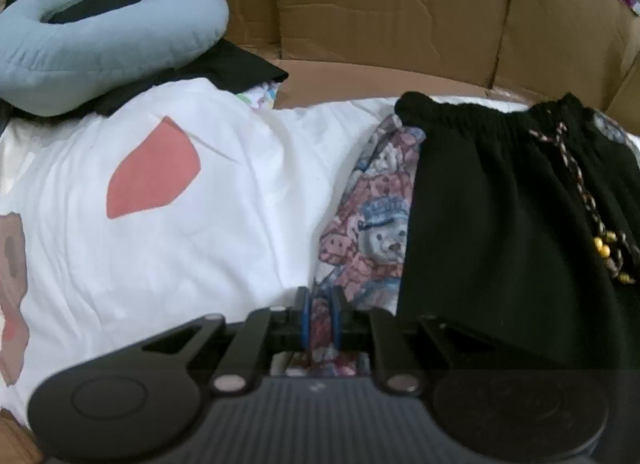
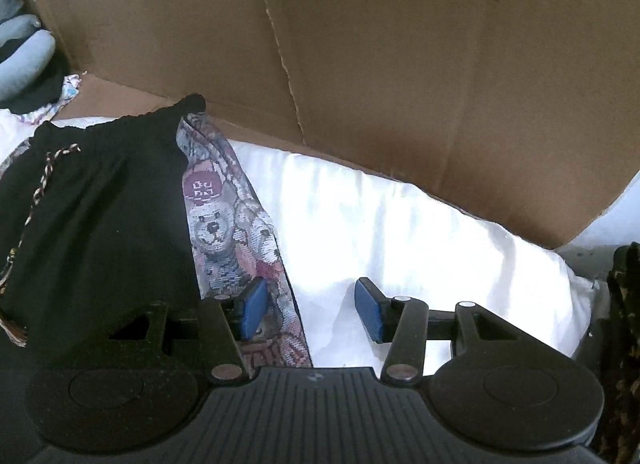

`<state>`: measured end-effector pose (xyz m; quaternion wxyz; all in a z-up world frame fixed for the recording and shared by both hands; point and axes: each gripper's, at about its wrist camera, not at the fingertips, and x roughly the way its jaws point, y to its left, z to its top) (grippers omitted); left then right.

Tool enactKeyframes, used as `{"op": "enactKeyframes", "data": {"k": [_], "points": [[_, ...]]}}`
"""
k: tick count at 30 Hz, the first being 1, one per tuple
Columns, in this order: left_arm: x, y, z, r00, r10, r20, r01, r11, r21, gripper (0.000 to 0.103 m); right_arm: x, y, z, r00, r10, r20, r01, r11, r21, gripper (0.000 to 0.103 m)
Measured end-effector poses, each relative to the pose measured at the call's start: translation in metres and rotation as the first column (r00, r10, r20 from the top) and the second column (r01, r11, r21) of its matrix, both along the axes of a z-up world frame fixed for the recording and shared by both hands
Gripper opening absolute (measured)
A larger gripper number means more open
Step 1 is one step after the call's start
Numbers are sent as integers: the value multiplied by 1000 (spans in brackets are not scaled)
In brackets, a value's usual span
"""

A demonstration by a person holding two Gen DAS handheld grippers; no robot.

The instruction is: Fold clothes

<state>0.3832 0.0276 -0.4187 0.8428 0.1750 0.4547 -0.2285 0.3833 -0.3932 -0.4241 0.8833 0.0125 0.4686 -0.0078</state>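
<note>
A black garment (image 1: 500,203) with an elastic waistband and a braided drawstring lies on a bear-patterned cloth (image 1: 372,215), which shows along both its sides. My left gripper (image 1: 321,318) is shut on the left edge of that patterned cloth, which is pinched between the blue pads. In the right wrist view the black garment (image 2: 100,203) lies at the left, with the patterned cloth (image 2: 224,223) beside it. My right gripper (image 2: 312,308) is open. Its left pad (image 2: 252,306) is over the patterned cloth's right edge and the other pad is over white bedding. Nothing is gripped.
White bedding (image 1: 160,203) with a pink patch lies under everything and reaches right (image 2: 400,223). Cardboard walls (image 1: 380,15) (image 2: 400,63) stand close behind. At the back left, a light blue neck pillow (image 1: 100,35) rests on dark clothes (image 1: 240,63).
</note>
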Motion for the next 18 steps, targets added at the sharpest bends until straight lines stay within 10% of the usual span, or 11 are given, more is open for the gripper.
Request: {"op": "enactKeyframes", "data": {"k": [5, 18], "points": [[-1, -1, -2, 1000, 11, 9, -11, 1000, 2, 12, -4, 15, 3, 999, 49, 12, -49, 998, -25, 29], [-2, -1, -4, 1000, 23, 1, -23, 1000, -22, 12, 10, 8, 0, 995, 27, -92, -21, 998, 67, 31]]}}
